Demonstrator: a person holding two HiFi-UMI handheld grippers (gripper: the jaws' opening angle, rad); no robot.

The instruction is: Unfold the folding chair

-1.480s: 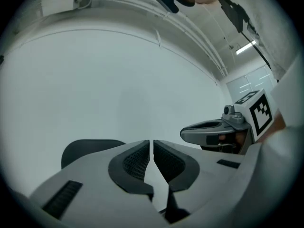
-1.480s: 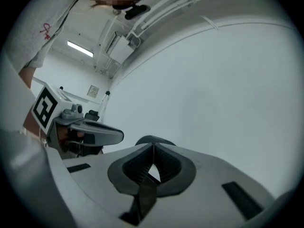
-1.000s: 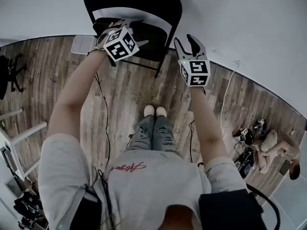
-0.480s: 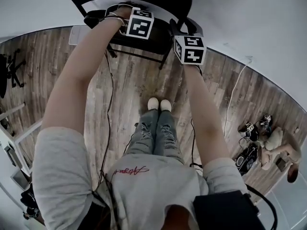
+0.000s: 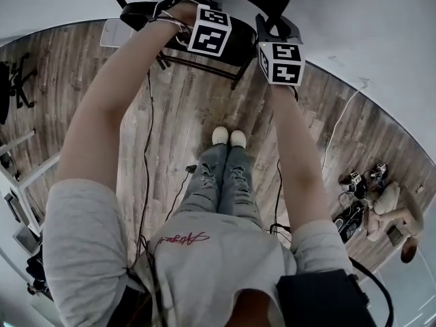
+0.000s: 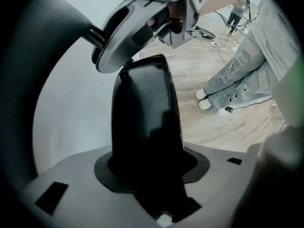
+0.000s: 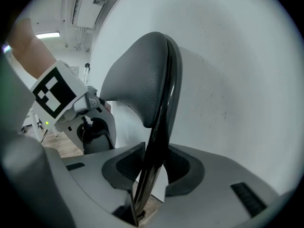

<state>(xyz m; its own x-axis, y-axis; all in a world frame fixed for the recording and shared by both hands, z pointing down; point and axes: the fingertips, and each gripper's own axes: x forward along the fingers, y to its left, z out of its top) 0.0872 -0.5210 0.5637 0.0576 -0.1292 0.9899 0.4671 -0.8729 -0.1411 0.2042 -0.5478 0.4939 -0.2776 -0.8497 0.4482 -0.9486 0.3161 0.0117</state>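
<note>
– left gripper [image 6: 148, 169] has just been closing. it now pinches the padded edge of the seat [image 6: 147, 108] of the black metal folding chair [image 5: 242, 43]. that dark slab rises straight out of the gap between its jaws, so i read it as clamped.
– and the other one?
– right gripper [image 7: 154, 169] has likewise just been closing. the thin black rim of the backrest [image 7: 165, 99] runs between its ribbed pads [image 7: 127, 161], with the cushioned back panel [image 7: 137, 80] bulging just above. i call that a pinch too, though a sliver of light shows on one side of the rim.
– where is the chair itself?
– it stands on the wood plank floor [image 5: 184, 107], close to the white wall [image 7: 237, 70], straight ahead of the pale shoes [image 5: 228, 136] of the person carrying the rig. in the head view, seat and back look close together, so i judge it not yet opened.
– why one grip on each part?
– seat and back hinge against each other. i took the seat from above, gripper pointing down, so i can press that edge down and toward me. the right one comes in nearer level on the back, so it can steady the frame while the seat swings.
– anything to watch?
– the rim is slim and smooth, so it may slide through the pads if i pull at an angle. the legs could also skid on the boards.
</note>
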